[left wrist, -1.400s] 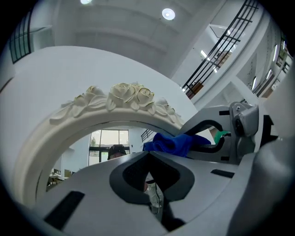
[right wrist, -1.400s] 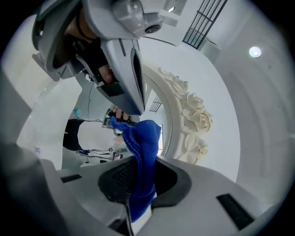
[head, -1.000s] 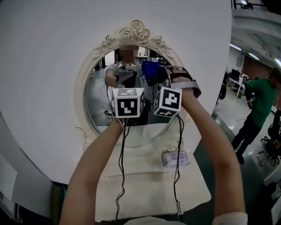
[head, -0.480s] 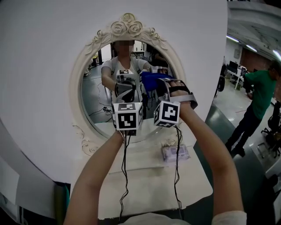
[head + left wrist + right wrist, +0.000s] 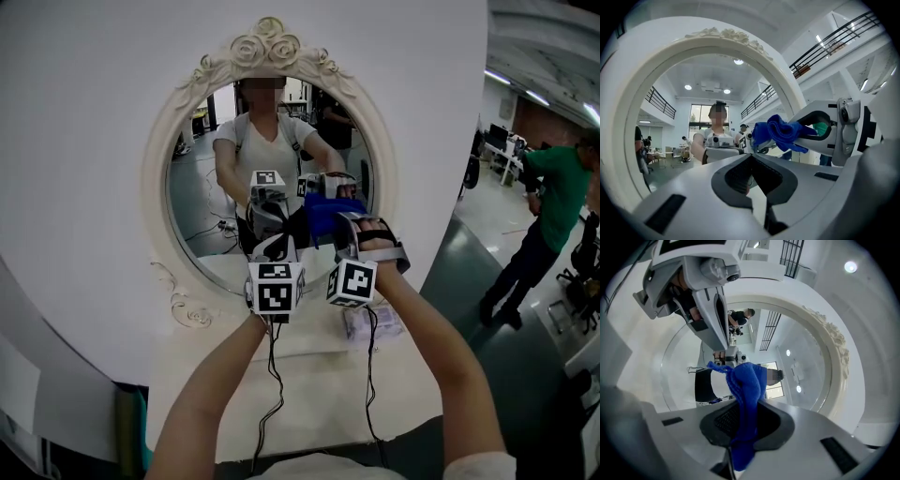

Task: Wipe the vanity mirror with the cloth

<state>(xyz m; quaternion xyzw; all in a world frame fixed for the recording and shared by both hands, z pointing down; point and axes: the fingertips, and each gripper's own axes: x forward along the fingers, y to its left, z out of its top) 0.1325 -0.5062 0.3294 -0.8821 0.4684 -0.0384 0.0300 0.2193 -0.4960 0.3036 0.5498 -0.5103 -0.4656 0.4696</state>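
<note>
The right gripper [image 5: 743, 420] is clamping its fingers on the blue cloth [image 5: 746, 383], low against the vanity mirror [image 5: 199, 164]. The left gripper [image 5: 752, 177] is holding its fingers clenched, empty. Friction could be tugging the cloth loose, letting fingers scrape glass.

The oval vanity mirror [image 5: 202, 202] stands upright, cream frame topped with carved roses. A bunched blue cloth [image 5: 328, 220] is held low against its glass, right of middle.
</note>
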